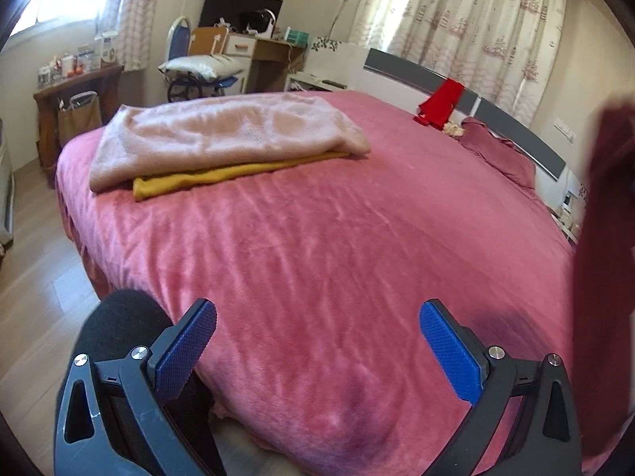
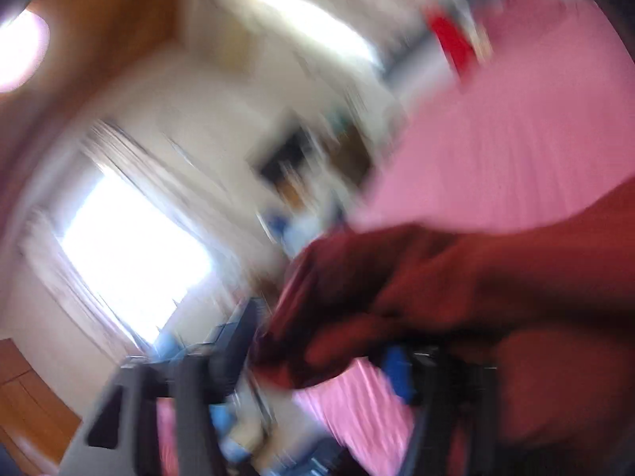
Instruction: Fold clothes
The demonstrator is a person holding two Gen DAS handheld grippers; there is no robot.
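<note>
My left gripper (image 1: 317,341) is open and empty, low over the near edge of the pink bed (image 1: 317,238). A folded pale pink garment (image 1: 222,135) lies on a folded mustard garment (image 1: 238,176) at the bed's far left. A dark red garment (image 1: 607,238) hangs at the right edge of the left wrist view. The right wrist view is heavily blurred and tilted. My right gripper (image 2: 321,353) has the dark red garment (image 2: 416,285) bunched between its fingers, lifted above the bed (image 2: 496,139).
A red cloth (image 1: 440,101) hangs on the headboard (image 1: 516,135), with a pink pillow (image 1: 496,150) below it. A desk (image 1: 262,51), a chair with a pillow (image 1: 198,67) and a side table (image 1: 75,87) stand beyond the bed. Wooden floor (image 1: 35,277) is at left.
</note>
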